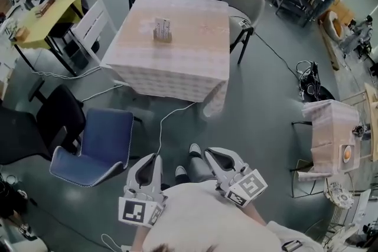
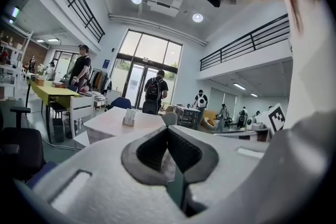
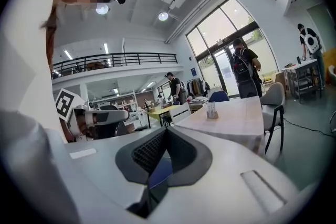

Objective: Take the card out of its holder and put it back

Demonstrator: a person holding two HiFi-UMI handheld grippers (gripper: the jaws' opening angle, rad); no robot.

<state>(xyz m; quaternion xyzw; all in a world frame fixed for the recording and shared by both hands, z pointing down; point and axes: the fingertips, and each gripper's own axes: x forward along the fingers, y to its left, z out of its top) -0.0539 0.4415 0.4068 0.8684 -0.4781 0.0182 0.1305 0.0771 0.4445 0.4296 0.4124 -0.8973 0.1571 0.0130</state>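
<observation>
The card [image 1: 162, 25] sits in its holder [image 1: 163, 38] on the far table [image 1: 195, 62], nothing begun; left gripper [image 1: 153, 158] and right gripper [image 1: 211, 154], jaws together and empty, likely must approach it first

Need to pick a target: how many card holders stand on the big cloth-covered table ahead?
1: the card holder stands alone on the table, near its middle; none seems hidden.

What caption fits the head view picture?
Left gripper and right gripper shut near the person; card holder stands far off on the table.
</observation>
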